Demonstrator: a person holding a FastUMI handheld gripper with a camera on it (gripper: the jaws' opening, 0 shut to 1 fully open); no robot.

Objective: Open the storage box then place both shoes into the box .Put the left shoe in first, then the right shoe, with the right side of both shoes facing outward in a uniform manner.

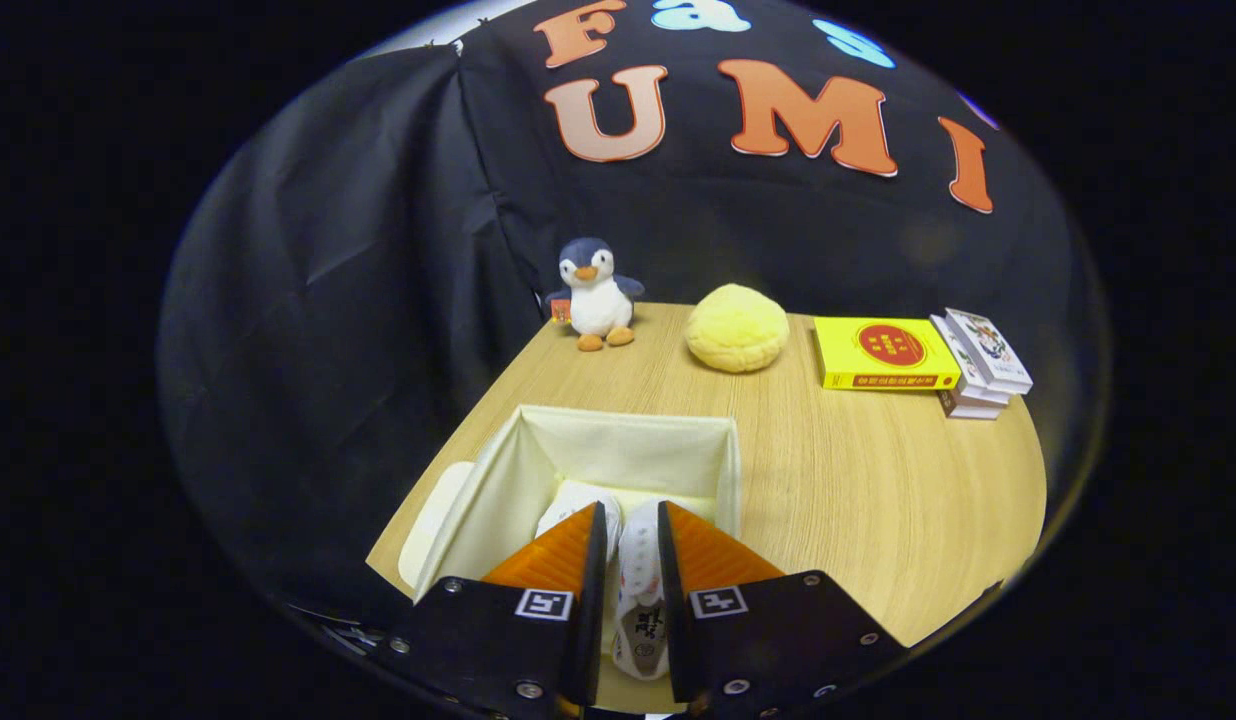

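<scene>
The wooden worktop (878, 480) carried everything, and the open storage box (733, 470) sat at its near left part, directly under and ahead of your gripper (633, 530). Its cream fabric walls stood up and its lid (433, 520) lay flat just beside its left wall, so the opening step looked done.

Your jaws were drawn narrow around a white shoe (640, 600), one finger against each flank, holding it over the box's mouth. The shoe's long axis ran straight along the fingers, away from you towards the box's far wall. A second pale shape (568, 510), likely the other shoe, lay on the box floor just left of the held one, touching or almost touching it.

That side-by-side gap was what your coming move turned on: by my reading you needed to lower the held shoe into the free strip on the right, parallel to the first.

Much was hidden. The fingers covered both shoes' sides, so you could not tell which was left or right, nor which side faced outward. The box's near wall was cut off behind the gripper body.

Well beyond stood a yellow book (883, 352), a round yellow cushion (736, 340), a penguin plush (595, 295) and stacked card boxes (983, 365).
</scene>
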